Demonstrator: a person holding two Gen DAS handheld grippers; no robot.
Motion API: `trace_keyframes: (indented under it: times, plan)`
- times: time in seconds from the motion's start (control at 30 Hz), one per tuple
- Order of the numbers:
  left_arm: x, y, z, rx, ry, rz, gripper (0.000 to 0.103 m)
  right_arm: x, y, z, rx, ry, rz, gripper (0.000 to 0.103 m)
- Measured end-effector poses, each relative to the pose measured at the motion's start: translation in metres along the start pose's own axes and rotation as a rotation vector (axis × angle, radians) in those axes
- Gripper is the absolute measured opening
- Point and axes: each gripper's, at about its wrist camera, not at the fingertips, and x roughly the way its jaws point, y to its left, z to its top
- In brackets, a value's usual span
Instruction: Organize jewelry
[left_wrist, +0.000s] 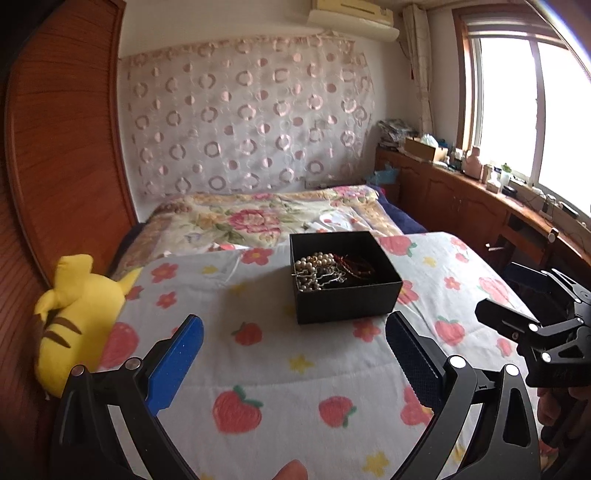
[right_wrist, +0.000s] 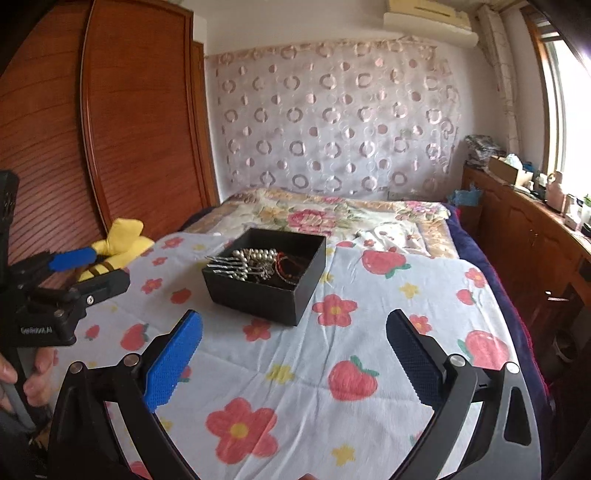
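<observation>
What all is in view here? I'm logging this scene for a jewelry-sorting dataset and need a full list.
box: one, black, open, on the strawberry sheet mid-bed
pearl beads: one tangle, cream, inside the box
red strands: a few, dark red, in the box beside the beads
silver comb: one, metal, at the box's near-left rim
sheet: one, white with strawberries and flowers, over the bed
quilt: one, floral, behind the sheet
plush toy: one, yellow with brown stripes, against the wardrobe
wardrobe: one, brown wood, left
air conditioner: one, cream, above the patterned wall cloth
left gripper: blue pads, open, empty
right gripper: blue pads, open, empty
</observation>
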Motion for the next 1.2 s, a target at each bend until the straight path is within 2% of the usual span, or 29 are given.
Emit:
trace_keyframes:
  times: [0.3,0.5,1.2]
  plan:
    - [-0.052,-0.007,-0.008,-0.015,-0.071,0.022,0.095,-0.057,0.017,0.002,0.019,-0.112,-0.047,0.100]
    - [-0.070,-0.011,-0.014,-0.019,-0.095,0.023,0.095,-0.084,0.021,-0.001,0.021,-0.170,-0.084,0.100]
    - [-0.075,-0.008,-0.020,-0.026,-0.103,0.029,0.095,-0.082,0.016,-0.016,0.055,-0.165,-0.082,0.100]
